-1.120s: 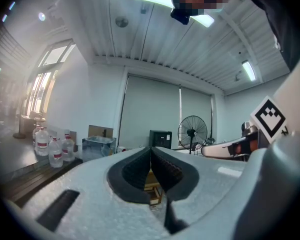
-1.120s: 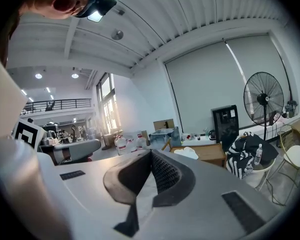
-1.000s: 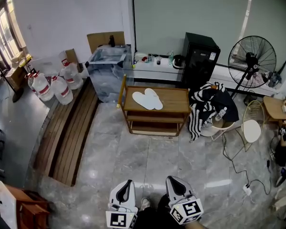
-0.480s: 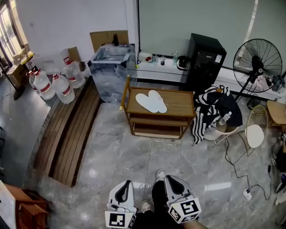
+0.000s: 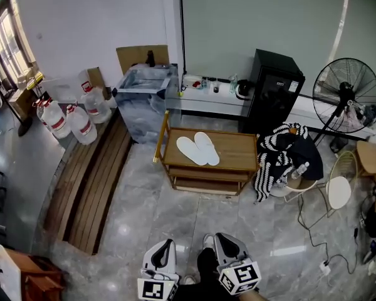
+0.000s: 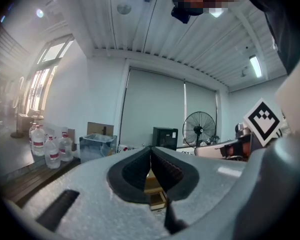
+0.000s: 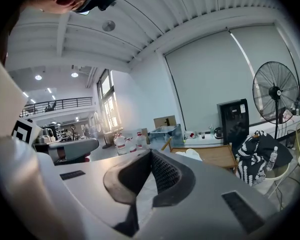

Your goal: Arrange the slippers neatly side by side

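Two white slippers (image 5: 198, 149) lie side by side, toes angled toward the back left, on top of a low wooden table (image 5: 235, 150) in the middle of the room. They also show as a small white shape (image 7: 191, 154) in the right gripper view. Both grippers are held low at the bottom edge of the head view, far from the table. My left gripper (image 5: 167, 244) is shut with nothing in it, its pads meeting (image 6: 151, 150). My right gripper (image 5: 223, 237) is shut and empty too (image 7: 150, 153).
A clear plastic bin (image 5: 144, 93) and water jugs (image 5: 81, 121) stand at the back left beside a slatted wooden platform (image 5: 88, 180). A black cabinet (image 5: 276, 93), a standing fan (image 5: 349, 86), a striped cloth on a chair (image 5: 282, 152) and floor cables (image 5: 313, 224) are at the right. Grey tiled floor lies between me and the table.
The head view has shifted: table and slippers sit a little lower in the frame and the fan farther right. A leg and shoes now show between the grippers. Both grippers stay shut.
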